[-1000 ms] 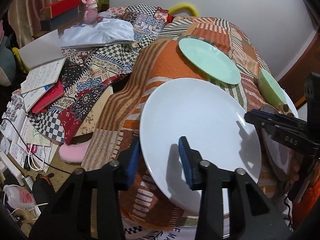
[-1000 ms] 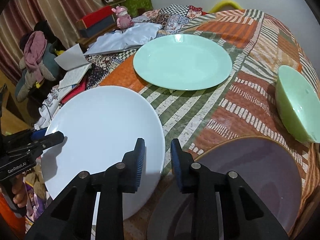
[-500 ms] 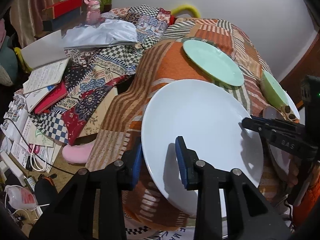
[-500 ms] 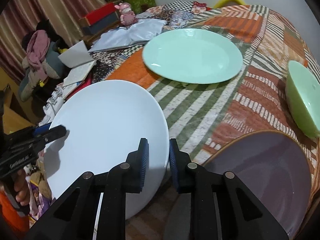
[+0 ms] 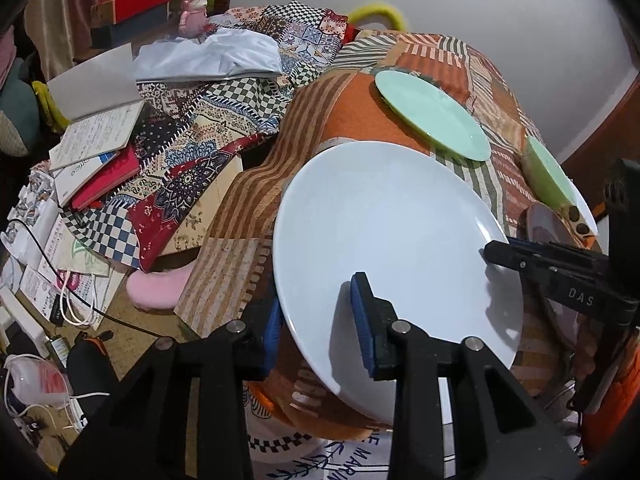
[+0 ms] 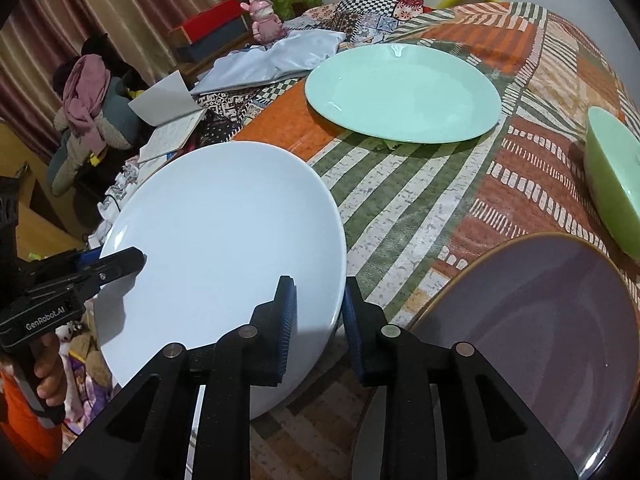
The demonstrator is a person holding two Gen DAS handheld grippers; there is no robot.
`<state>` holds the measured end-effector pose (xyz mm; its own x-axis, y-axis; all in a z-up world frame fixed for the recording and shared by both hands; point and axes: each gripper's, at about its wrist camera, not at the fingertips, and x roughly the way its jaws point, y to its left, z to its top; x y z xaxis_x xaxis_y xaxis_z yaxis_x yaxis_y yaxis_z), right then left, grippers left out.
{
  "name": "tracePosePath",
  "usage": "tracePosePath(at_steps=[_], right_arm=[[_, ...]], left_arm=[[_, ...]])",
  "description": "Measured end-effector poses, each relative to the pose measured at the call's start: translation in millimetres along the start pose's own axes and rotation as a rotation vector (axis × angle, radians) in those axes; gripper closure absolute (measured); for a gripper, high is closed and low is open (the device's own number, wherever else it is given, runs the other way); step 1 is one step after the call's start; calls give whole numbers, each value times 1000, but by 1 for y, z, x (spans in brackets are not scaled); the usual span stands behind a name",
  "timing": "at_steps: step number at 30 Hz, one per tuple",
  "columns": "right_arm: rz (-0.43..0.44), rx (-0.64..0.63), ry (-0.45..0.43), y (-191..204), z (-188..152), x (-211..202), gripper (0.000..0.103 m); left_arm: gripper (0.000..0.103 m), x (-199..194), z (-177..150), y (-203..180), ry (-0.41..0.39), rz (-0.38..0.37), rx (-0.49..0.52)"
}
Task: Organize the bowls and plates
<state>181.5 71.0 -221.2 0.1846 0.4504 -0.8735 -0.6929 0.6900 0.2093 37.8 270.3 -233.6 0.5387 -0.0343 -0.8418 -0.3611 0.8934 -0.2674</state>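
1. White plate [image 5: 392, 240] – large, tilted, its near edge raised off the desk [image 6: 420, 208], which is covered by a patchwork cloth in orange, green and brown.
2. Left claw [image 5: 316, 316] – narrow, its blue pads clamped on the plate's left rim, one pad above, one below.
3. Right claw [image 6: 316, 320] – narrow, clamped on the opposite rim of the same plate; a hand [image 6: 48, 376] on the left tool's grip shows at the edge of this view.
4. Mint-green plate [image 6: 404, 92] – flat on the desk, beyond the white plate, apart from it.
5. Green bowl [image 6: 612, 176] – at the desk's right side, near the purple plate.
6. Purple plate [image 6: 540, 328] – just beside the white plate, on the right, under the right claw's arm.
7. Surroundings – pale folded cloth [image 5: 208, 56], open notebook [image 5: 100, 132], pink figurine [image 5: 194, 12], red box [image 5: 128, 0], all left of the desk; cables and papers [image 5: 60, 288] on the floor below.
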Motion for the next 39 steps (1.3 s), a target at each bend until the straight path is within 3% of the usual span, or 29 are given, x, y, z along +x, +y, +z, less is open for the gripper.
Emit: tracePosePath(at_steps=[11,39], right_arm=[[-12,34,-26,-3,-2,-13,79],[-60,121,-213,-37,-19,-92,79]], left_arm=[[70,-7,1,-9,-16,27,0],[71,-43,17,-81,-132,-35,92]])
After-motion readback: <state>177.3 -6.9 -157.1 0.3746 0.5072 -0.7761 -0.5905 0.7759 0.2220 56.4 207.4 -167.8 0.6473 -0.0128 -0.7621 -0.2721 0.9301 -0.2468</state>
